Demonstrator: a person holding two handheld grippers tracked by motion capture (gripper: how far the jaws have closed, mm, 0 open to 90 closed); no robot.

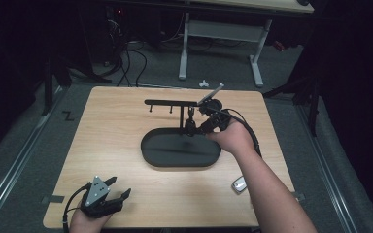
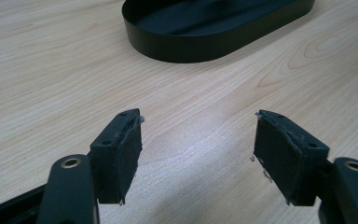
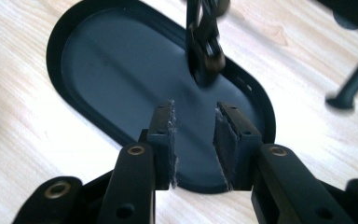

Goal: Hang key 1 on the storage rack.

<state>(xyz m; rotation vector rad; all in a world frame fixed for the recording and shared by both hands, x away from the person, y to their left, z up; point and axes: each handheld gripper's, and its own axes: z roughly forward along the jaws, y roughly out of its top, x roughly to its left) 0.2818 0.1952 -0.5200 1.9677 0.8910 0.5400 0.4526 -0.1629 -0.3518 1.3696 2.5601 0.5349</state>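
**Two tongs, one black tray**

Your left tongs (image 1: 108, 193) sit at the table's 7 o'clock corner, low over the bare wood. Their jaws are spread wide with nothing between them. In the left gripper view you see wood grain in the gap between the two pads (image 2: 123, 154), and the black tray (image 2: 214, 28) lies up ahead at 12 o'clock, well apart from them.

Your right tongs (image 1: 209, 116) are near the middle of the wooden table (image 1: 116, 126), at the tray's 1 o'clock edge. Your right hand (image 1: 233, 136) holds them there. In the right gripper view their jaws stand partly apart with a small gap, and nothing is between them. They hang just over the near rim of the tray (image 3: 121, 70). A dark hanging piece (image 3: 205, 51) dangles at 12 o'clock, just past the jaw tips, apart from them.

From the high view, the oval tray (image 1: 180, 148) lies flat in the middle of the table. A thin black stand with a bar (image 1: 172, 103) rises from its far side. A small silver thing (image 1: 239, 185) lies on the wood at 5 o'clock, beside your right forearm.
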